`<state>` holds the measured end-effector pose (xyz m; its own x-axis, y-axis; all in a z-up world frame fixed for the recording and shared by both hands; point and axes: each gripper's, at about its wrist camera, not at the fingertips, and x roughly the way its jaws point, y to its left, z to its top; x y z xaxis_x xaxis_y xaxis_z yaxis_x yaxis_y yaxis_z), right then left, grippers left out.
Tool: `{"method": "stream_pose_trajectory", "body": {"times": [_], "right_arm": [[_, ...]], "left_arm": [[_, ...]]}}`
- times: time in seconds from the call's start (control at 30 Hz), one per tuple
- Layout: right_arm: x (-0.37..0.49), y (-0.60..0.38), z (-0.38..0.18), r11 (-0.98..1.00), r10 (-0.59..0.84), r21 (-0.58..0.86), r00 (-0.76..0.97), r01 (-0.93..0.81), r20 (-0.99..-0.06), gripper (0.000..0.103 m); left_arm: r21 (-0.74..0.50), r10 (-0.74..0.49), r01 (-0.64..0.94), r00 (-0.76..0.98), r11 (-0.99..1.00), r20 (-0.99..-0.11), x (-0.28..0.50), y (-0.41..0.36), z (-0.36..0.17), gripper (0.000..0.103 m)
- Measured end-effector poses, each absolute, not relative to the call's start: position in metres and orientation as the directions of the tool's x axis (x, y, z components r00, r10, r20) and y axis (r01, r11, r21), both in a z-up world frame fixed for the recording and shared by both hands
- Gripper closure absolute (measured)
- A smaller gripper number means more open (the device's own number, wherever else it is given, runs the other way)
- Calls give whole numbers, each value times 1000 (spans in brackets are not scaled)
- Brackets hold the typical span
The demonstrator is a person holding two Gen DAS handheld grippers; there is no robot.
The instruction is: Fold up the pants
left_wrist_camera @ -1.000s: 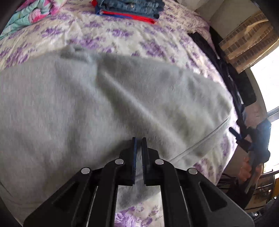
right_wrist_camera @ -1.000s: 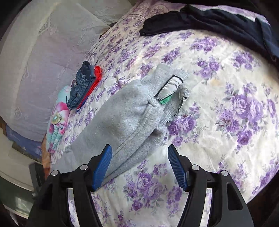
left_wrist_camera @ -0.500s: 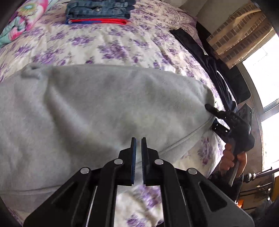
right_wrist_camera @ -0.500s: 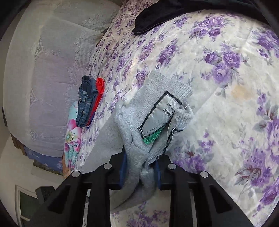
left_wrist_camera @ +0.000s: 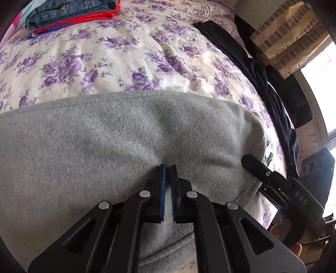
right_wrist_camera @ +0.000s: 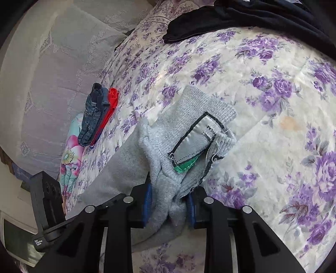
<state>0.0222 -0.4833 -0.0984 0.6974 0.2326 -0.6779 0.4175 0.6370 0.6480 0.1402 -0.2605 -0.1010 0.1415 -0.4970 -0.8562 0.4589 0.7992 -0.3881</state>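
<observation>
Jaws of both grippers pinch the grey fleece sweatpants (left_wrist_camera: pixel 126 134) lying on the floral bed (left_wrist_camera: pixel 126 63): right gripper (right_wrist_camera: pixel 168 201) at the bunched waistband, left gripper (left_wrist_camera: pixel 168 178) mid-leg, apparently on fabric. Long axis runs between them, the free cuff end beyond the left.

Bare bedspread (right_wrist_camera: pixel 262 147) lies open to the right of the pants (right_wrist_camera: pixel 163 174). A dark garment (right_wrist_camera: pixel 241 19) borders the far edge. Folded jeans (left_wrist_camera: pixel 69 10) sit well apart on the bed's other side.
</observation>
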Motion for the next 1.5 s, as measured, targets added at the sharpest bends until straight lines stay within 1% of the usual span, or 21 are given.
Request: {"method": "stream_pose_trajectory", "body": {"times": [0.13, 0.2, 0.27, 0.37, 0.43, 0.53, 0.67, 0.77, 0.87, 0.93, 0.97, 1.0, 1.07, 1.13, 1.2, 1.23, 1.3, 1.37, 1.43, 1.47, 1.5], "right_arm": [[23, -483, -97, 644, 226, 639, 692, 422, -685, 74], [25, -476, -90, 688, 193, 595, 684, 417, -703, 75], [29, -465, -80, 747, 136, 524, 679, 408, -722, 75], [33, -449, -63, 806, 54, 429, 670, 408, -740, 75], [36, -432, -39, 861, 8, 355, 687, 365, -726, 75], [41, -396, 2, 936, -4, 256, 734, 242, -679, 75], [62, -331, 27, 990, 19, 114, 738, 79, -675, 75], [79, -267, 24, 998, 64, 27, 708, -63, -703, 75], [91, -199, 0, 978, 89, -60, 666, -198, -741, 75], [97, -162, -29, 960, 81, -100, 600, -262, -796, 75], [99, -148, -45, 953, 44, -137, 569, -272, -821, 72], [99, -139, -57, 947, 15, -164, 551, -275, -834, 62], [93, -129, -61, 938, -28, -223, 584, -265, -812, 55], [92, -131, -53, 943, -2, -191, 566, -274, -824, 50], [91, -143, -37, 961, 118, -30, 507, -275, -854, 40], [90, -148, -26, 959, 196, 65, 480, -275, -855, 38], [89, -157, -7, 945, 293, 175, 478, -275, -828, 33], [89, -166, 9, 943, 322, 216, 524, -254, -789, 33], [95, -171, 16, 958, 277, 180, 574, -222, -771, 45], [101, -170, 14, 963, 258, 162, 572, -214, -779, 68], [107, -170, 8, 961, 266, 175, 554, -212, -789, 82]], "left_arm": [[-333, -480, 515, 182, 790, -858, 98, -251, -94, 99], [-309, -479, 542, 203, 781, -854, 79, -243, -94, 100], [-334, -504, 543, 199, 771, -840, 76, -234, -93, 99], [-473, -578, 474, 97, 743, -810, 96, -216, -95, 99], [-516, -601, 423, 91, 745, -794, 107, -195, -91, 99], [-510, -593, 362, 169, 780, -787, 121, -145, -77, 99], [-452, -497, 220, 241, 864, -834, 142, -58, -81, 99], [-484, -497, 118, 274, 867, -824, 148, 5, -86, 99], [-501, -515, 128, 288, 856, -807, 149, 35, -88, 98], [-530, -546, 136, 274, 837, -792, 151, 40, -98, 98], [-529, -547, 142, 276, 836, -790, 152, 40, -102, 99], [-523, -545, 156, 281, 838, -790, 152, 39, -105, 101], [-523, -551, 174, 290, 835, -783, 151, 38, -107, 102], [-524, -557, 190, 291, 831, -778, 152, 38, -107, 102], [-536, -569, 193, 292, 822, -768, 153, 40, -107, 102], [-538, -572, 195, 292, 820, -766, 154, 40, -107, 102], [-539, -575, 201, 297, 818, -762, 153, 40, -107, 102], [-537, -574, 204, 302, 819, -761, 152, 40, -107, 102], [-536, -574, 205, 304, 819, -760, 152, 40, -107, 102], [-537, -574, 205, 304, 819, -760, 152, 40, -107, 102], [-537, -575, 206, 304, 818, -760, 152, 40, -107, 102]]}}
